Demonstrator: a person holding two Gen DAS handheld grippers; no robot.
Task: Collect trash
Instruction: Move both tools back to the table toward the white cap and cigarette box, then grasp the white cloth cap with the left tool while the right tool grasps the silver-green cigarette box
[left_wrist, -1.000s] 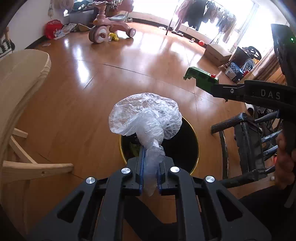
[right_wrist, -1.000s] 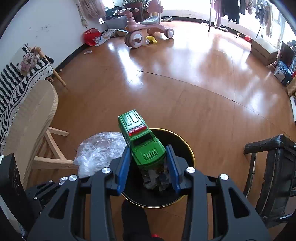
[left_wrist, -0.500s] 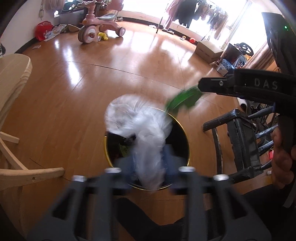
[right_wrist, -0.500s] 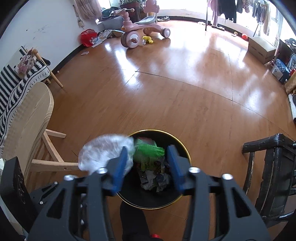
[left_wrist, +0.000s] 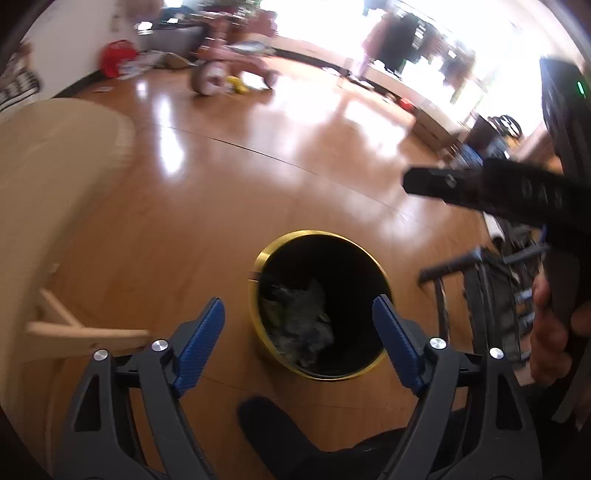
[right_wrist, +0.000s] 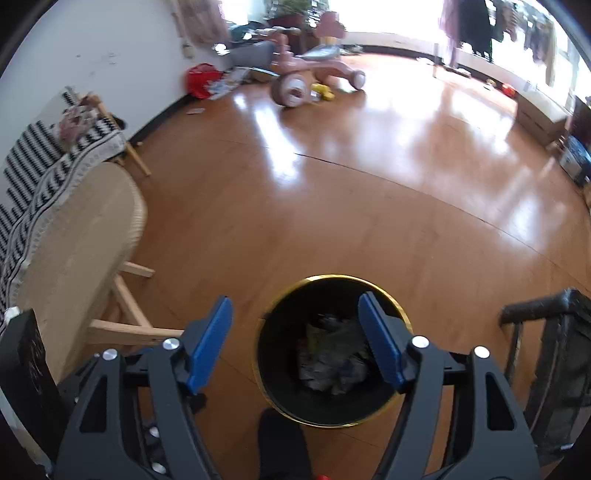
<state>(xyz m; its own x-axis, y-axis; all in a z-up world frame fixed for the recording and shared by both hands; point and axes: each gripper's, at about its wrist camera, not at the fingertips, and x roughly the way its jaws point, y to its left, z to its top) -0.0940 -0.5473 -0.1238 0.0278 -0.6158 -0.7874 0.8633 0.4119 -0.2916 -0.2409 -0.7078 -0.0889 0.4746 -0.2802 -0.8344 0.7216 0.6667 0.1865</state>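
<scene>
1. Left of the left gripper's (left_wrist: 297, 332) fingers stands a pale wooden chair (left_wrist: 55, 229) with a smooth rounded seat and square rails; in the right wrist view a black-and-white striped cloth (right_wrist: 33, 184) hangs beyond it.
2. The left gripper's fingers have just been opening and stand released, with nothing between their ribbed blue pads (left_wrist: 201, 343).
3. Just ahead of those fingers, slightly right of centre, is the round black bin (left_wrist: 321, 306) with a thin gold rim, on the glossy wooden floor (left_wrist: 221, 206); crumpled trash (left_wrist: 301, 325) lies inside it.
4. The right gripper's (right_wrist: 295, 341) fingers have also just been opening and are released, empty, with the same bin showing between and below their tips.
5. Right of both pairs of fingers stands a dark slatted chair (right_wrist: 554, 350).
6. Far beyond the fingers sits a pink tricycle (right_wrist: 310, 74), blurred.
7. A dark foot (right_wrist: 284, 443) rests on the floor below the bin.
</scene>
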